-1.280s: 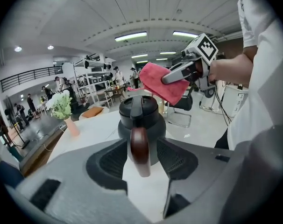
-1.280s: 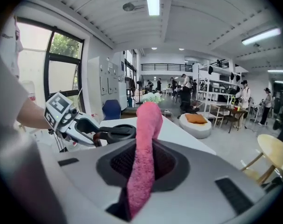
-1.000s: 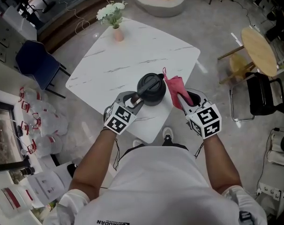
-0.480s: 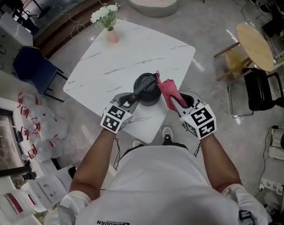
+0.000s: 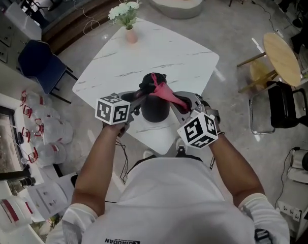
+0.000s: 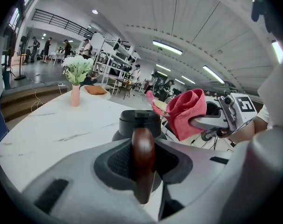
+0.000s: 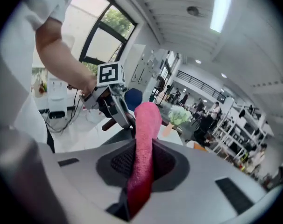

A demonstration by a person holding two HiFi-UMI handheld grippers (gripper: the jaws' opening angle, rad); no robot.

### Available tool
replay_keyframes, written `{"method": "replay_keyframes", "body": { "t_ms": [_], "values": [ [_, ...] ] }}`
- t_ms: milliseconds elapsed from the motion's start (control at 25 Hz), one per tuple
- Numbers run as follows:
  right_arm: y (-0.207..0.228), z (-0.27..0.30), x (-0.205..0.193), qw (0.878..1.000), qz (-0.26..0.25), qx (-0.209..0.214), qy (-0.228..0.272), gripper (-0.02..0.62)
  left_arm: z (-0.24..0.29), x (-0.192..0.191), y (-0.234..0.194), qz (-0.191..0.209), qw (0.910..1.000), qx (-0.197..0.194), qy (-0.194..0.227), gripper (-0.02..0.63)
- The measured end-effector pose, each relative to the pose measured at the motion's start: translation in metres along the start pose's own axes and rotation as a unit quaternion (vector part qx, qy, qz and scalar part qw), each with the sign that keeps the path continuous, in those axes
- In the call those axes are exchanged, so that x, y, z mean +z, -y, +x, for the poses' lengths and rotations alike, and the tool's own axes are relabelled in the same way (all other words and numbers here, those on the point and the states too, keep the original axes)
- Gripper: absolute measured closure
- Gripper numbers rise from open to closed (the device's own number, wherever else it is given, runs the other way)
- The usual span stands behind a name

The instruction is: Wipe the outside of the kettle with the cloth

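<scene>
From the head view, the left tool point(image 5: 138, 99) and the right tool point(image 5: 177, 102) point in from either side at a black kettle point(image 5: 155, 107), which is between them over the near part of the white marbled counter point(image 5: 159, 55). A pink cloth point(image 5: 162, 89) runs from the right tool's tip up across the kettle's top. A vase of flowers point(image 5: 125, 17) stands well beyond both tools at the counter's far side.

In the left gripper view, the jaws have just been closing and now clamp the kettle's brown handle point(image 6: 143, 162), which stands upright between the pads. The kettle body point(image 6: 139, 123) is straight ahead of them. The bunched cloth point(image 6: 188, 113) hangs just beside the kettle's lid, carried by the right tool point(image 6: 211, 122).

In the right gripper view, the jaws are pressed together on a roll of the cloth point(image 7: 144, 164), which rises straight up between them. The left tool point(image 7: 123, 116) is just ahead, on the handle.
</scene>
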State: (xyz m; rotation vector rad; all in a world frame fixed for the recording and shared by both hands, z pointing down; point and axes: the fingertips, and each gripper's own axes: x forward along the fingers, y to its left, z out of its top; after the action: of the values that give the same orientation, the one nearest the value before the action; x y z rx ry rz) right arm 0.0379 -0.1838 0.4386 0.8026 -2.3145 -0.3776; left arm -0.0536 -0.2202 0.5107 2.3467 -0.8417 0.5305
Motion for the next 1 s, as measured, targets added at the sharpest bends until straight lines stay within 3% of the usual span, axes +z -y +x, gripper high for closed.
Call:
{"method": "replay_keyframes", "body": {
  "t_ms": [160, 360, 720, 1000],
  "values": [
    [0.008, 0.04, 0.022, 0.994, -0.112, -0.013, -0.004, 0.532, -0.001, 0.006, -0.019, -0.033, 0.9995, -0.005, -0.004, 0.503],
    [-0.01, 0.086, 0.012, 0.972, -0.232, 0.004, -0.037, 0.532, 0.002, 0.013, -0.036, -0.08, 0.9966, -0.009, 0.017, 0.503],
    [-0.05, 0.104, 0.021, 0.949, -0.309, 0.059, -0.01, 0.532, -0.003, 0.012, -0.052, -0.093, 0.9955, -0.011, 0.017, 0.505],
    [-0.098, 0.097, -0.001, 0.919, -0.371, 0.132, 0.021, 0.532, -0.006, 0.008, -0.055, -0.102, 0.9942, -0.025, 0.021, 0.503]
  ]
}}
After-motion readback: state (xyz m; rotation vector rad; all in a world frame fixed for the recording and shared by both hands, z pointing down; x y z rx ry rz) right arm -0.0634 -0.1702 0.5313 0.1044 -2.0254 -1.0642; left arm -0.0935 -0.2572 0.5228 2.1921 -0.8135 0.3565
